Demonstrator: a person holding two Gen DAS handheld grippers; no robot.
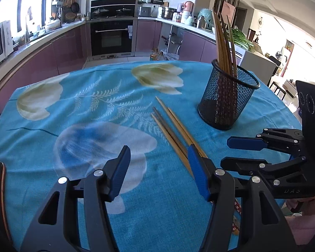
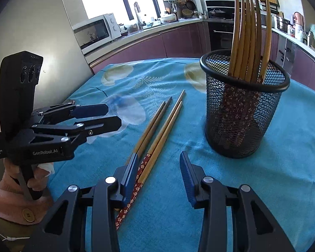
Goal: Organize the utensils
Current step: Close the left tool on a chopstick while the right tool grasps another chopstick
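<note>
Several loose wooden chopsticks (image 1: pixel 174 126) (image 2: pixel 161 126) lie side by side on the blue flowered tablecloth, their red patterned ends toward me. A black mesh cup (image 1: pixel 226 100) (image 2: pixel 241 115) to their right holds several upright chopsticks (image 1: pixel 222 42) (image 2: pixel 247 31). My left gripper (image 1: pixel 157 153) (image 2: pixel 113 116) hovers open to the left of the loose chopsticks, its right finger over them. My right gripper (image 2: pixel 159 157) (image 1: pixel 225 152) is open above their patterned ends, which lie just inside its left finger. Neither gripper holds anything.
The tablecloth (image 1: pixel 73 96) covers a round table whose far edge faces purple kitchen cabinets (image 1: pixel 69 48) and an oven (image 1: pixel 112 35). A microwave (image 2: pixel 96 31) stands on the counter. A hand in a pink sleeve (image 2: pixel 14 180) holds the left gripper.
</note>
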